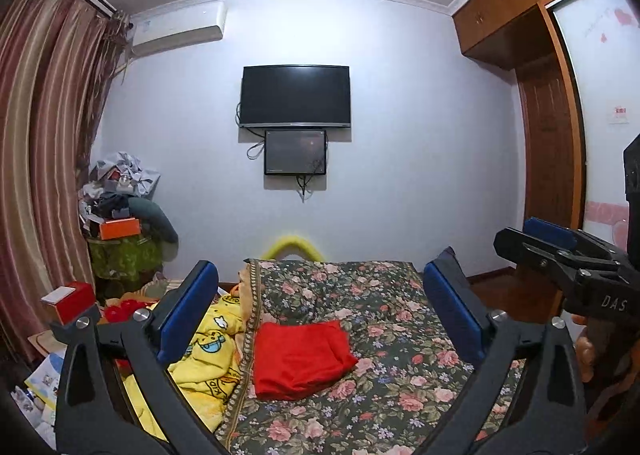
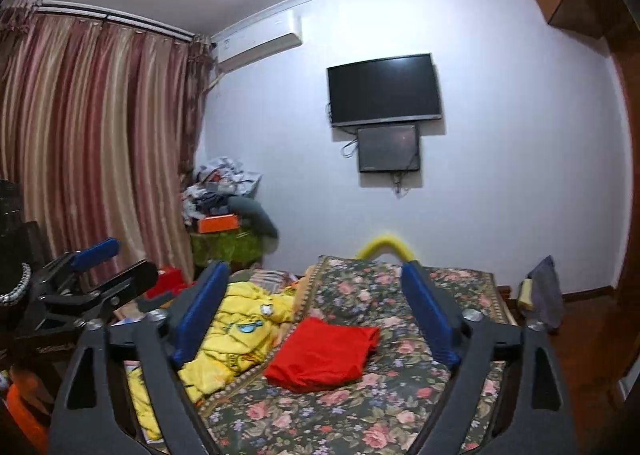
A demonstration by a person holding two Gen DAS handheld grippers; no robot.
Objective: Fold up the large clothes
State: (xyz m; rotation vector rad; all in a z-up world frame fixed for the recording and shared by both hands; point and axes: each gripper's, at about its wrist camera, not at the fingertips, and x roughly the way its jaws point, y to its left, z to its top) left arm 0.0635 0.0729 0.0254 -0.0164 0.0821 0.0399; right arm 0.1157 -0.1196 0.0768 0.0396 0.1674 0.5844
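Both of my grippers are up close in their own views, black frames with blue pads, held level above the near end of the bed and aimed at the far wall. My left gripper point(image 1: 320, 319) has its fingers point(image 1: 188, 311) spread wide, nothing between them. Same for my right gripper point(image 2: 316, 315), released and empty; it also pokes into the left wrist view from the right edge, a bit higher up, and the left one shows at the left edge of the right wrist view.

Framed between the fingers is the folded red cloth garment point(image 1: 302, 359), lying flat on the dark floral bedspread point(image 1: 400, 335) about mid-bed. It looks like a neat rectangle with one corner slightly loose. Just beside it on the left is a crumpled yellow cartoon-print blanket point(image 1: 212, 347), touching the bedspread's patterned border.

Further back: a black wall-mounted TV point(image 1: 295, 96) with a smaller dark screen point(image 1: 295, 152) under it, striped pink curtains point(image 2: 88, 143), and a cluttered pile of stuff point(image 1: 120, 207) in the corner.
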